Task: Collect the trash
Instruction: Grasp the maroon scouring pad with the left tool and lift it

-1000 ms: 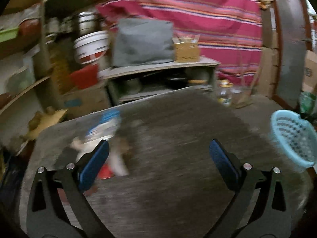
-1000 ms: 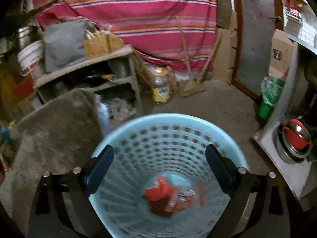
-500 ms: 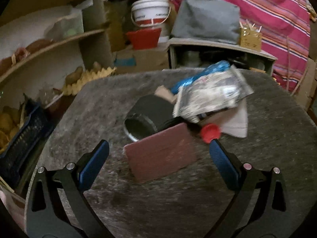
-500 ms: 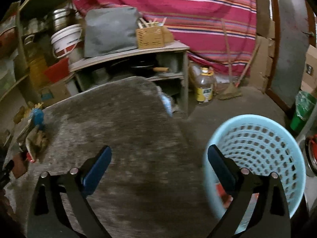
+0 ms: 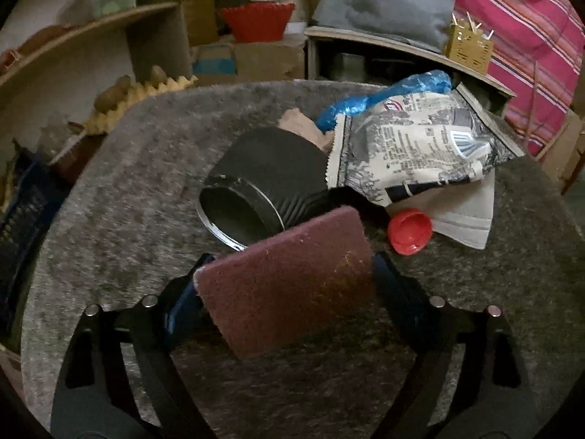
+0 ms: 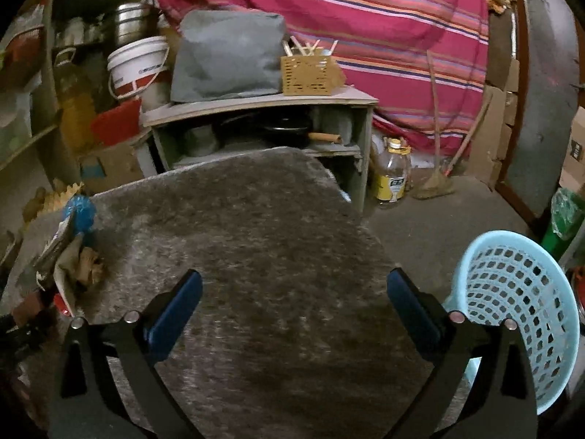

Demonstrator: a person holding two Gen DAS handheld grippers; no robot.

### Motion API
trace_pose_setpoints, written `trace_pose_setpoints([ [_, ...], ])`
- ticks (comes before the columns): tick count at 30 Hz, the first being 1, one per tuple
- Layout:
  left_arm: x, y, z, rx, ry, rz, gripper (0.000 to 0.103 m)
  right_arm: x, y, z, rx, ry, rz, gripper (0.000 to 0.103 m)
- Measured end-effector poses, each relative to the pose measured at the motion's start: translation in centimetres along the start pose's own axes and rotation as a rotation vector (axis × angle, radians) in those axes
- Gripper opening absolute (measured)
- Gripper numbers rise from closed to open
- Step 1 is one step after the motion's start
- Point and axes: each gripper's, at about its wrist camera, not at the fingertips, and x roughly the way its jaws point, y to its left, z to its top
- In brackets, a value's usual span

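Closing left gripper point(image 5: 285, 285) now straddles flat maroon scouring pad point(image 5: 289, 285), 6 o'clock of trash pile, not clamped; right gripper point(image 6: 294, 305) empty, wide

printed wrapper point(image 5: 413, 146), bucket point(image 6: 137, 67), text unreadable

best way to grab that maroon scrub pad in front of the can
Take the maroon scrub pad across its two short side edges, coming from the near side. It lies flat and rectangular, its far edge against the can. The left gripper already straddles it, jaws closing.
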Motion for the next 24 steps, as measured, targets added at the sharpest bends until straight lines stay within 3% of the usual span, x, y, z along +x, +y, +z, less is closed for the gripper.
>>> trace_pose_setpoints([
  [4,-0.8,0.1,0.0,0.019,-0.017,-0.022,0.081,0.3,2.2,0.2,-0.016,0.029,0.037,0.099],
  [9,-4.0,0.9,0.2,0.058,-0.098,-0.023,0.081,0.6,5.7,0.2,-0.057,0.08,0.092,0.099],
  [15,-6.1,4.1,0.6,0.108,-0.217,0.066,0.081,-0.5,10.5,0.0,-0.127,0.042,0.151,0.099],
  [20,-6.3,8.2,1.7,0.064,-0.258,0.121,0.081,-0.4,13.7,0.1,-0.117,0.046,0.222,0.097],
  [22,-6.5,9.8,2.0,0.035,-0.268,0.123,0.081,-0.4,15.2,0.2,-0.129,0.042,0.235,0.091],
  [24,-6.5,11.0,2.2,0.007,-0.273,0.124,0.081,-0.3,16.6,0.1,-0.155,0.047,0.247,0.078],
])
